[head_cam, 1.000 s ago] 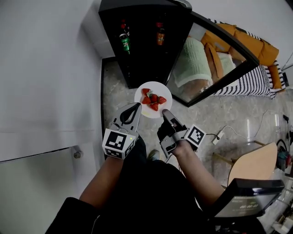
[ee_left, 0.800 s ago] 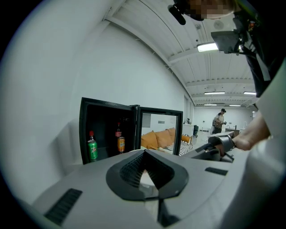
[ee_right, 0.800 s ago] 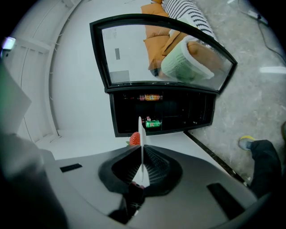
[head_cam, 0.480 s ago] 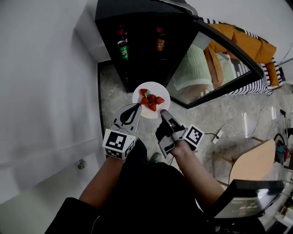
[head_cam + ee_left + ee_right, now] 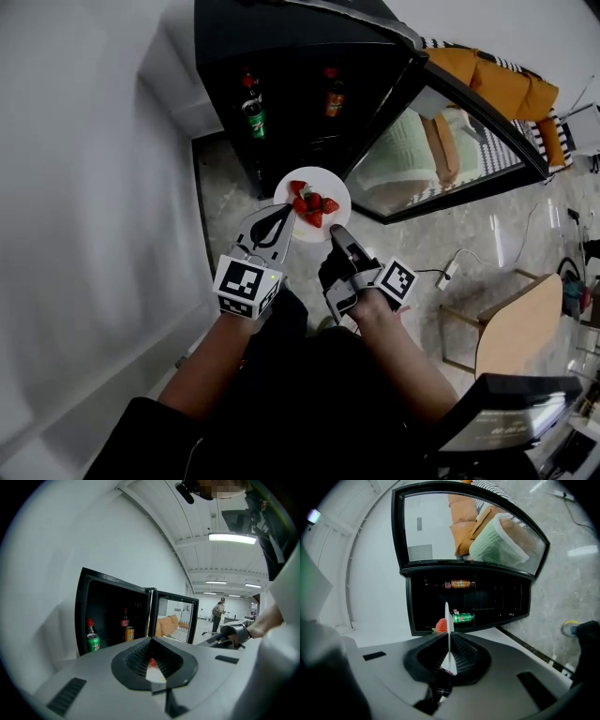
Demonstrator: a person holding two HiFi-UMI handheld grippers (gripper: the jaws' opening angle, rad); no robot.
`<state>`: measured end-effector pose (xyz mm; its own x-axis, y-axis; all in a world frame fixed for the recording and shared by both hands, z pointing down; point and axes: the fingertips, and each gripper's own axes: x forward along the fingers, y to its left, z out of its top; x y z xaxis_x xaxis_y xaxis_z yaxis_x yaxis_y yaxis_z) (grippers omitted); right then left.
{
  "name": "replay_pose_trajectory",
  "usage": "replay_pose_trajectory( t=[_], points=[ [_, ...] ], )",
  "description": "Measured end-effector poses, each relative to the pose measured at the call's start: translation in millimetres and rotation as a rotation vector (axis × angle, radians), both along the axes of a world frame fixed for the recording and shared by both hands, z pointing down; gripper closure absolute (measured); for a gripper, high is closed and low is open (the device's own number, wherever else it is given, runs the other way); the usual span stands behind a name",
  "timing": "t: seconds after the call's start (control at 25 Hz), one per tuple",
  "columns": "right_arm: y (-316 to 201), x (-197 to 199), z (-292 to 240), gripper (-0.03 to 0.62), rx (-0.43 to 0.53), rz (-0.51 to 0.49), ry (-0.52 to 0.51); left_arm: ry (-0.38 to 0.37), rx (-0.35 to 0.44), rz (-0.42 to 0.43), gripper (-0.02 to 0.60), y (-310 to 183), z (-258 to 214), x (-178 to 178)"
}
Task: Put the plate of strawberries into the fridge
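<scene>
Two grippers are clamped on the white plate (image 5: 329,184): the left gripper (image 5: 277,223) and the right gripper (image 5: 337,232) each bite the rim on the side away from the fridge (image 5: 281,37). Several red strawberries (image 5: 312,203) lie in the middle of the plate. It is held in the air just before the open fridge, not yet inside. Within the fridge stand a green can (image 5: 254,120), an orange can (image 5: 334,97) and two bottles. Its glass door (image 5: 441,141) hangs open at the right.
</scene>
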<state>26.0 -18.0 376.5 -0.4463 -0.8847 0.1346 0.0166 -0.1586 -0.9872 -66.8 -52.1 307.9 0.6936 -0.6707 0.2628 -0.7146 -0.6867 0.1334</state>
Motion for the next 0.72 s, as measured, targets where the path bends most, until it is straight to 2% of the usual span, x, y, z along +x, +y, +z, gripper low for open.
replay_pose_trajectory(
  t=[0.28,0.72],
  points=[
    [-22.9,-15.8,3.1,0.576,-0.008,0.045,0.003,0.011,0.009,0.037,0.595,-26.7,3.6,-10.7],
    [-38.0,-17.9,17.8,0.576,-0.004,0.046,-0.005,0.005,0.01,0.015,0.595,-39.1,17.1,-15.6]
  ],
)
